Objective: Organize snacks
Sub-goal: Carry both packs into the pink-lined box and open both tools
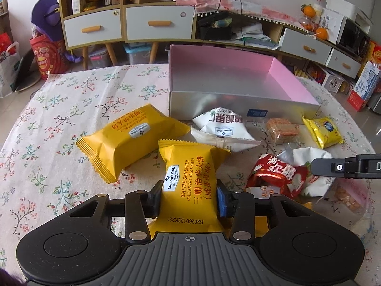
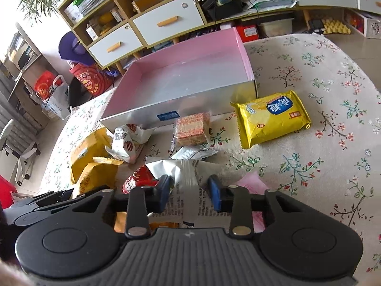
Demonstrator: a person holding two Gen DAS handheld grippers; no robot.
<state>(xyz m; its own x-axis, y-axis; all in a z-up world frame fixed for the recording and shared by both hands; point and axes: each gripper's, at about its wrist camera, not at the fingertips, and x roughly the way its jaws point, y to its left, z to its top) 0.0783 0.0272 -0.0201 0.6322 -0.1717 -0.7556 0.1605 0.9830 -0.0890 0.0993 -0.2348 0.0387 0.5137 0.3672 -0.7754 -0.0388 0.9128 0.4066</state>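
Currently the left gripper [image 1: 188, 199] is clamped on a yellow waffle pack [image 1: 190, 186], pads pressing its two sides near the lower half; the pack stands upright between the fingers, label facing the camera. Whether its base touches the tablecloth [image 1: 71, 109] cannot be told. Judged step: pick made, transfer to the box [image 1: 238, 102] pending.

Box sits beyond the snack pile, pink inside, silver outside, nothing visible in it. No snack is stowed yet, so the task looks near its start.

Right gripper [image 2: 189, 191]: jaws moderately apart, straddling a white pack [image 2: 188, 190] printed with small text. Pads look near the wrapper, but contact is not certain; call it parted, not gripping.

Other items on the cloth:
- second waffle pack [image 1: 128, 140], lying flat, left of the held one
- white nut packs [image 1: 219, 128], just in front of the box wall
- clear-wrapped wafer [image 2: 191, 128], touching or nearly touching the box front
- yellow cracker pack [image 2: 273, 116], right of the wafer, apart from the pile
- red pack [image 1: 276, 176], crumpled against the white pack

Next move, as I judge it: raise the held pack above the near wall, carry it forward over the nut packs, release inside. Wall height is the main catch point. Soft wrapper may slip or tilt if the hold loosens.
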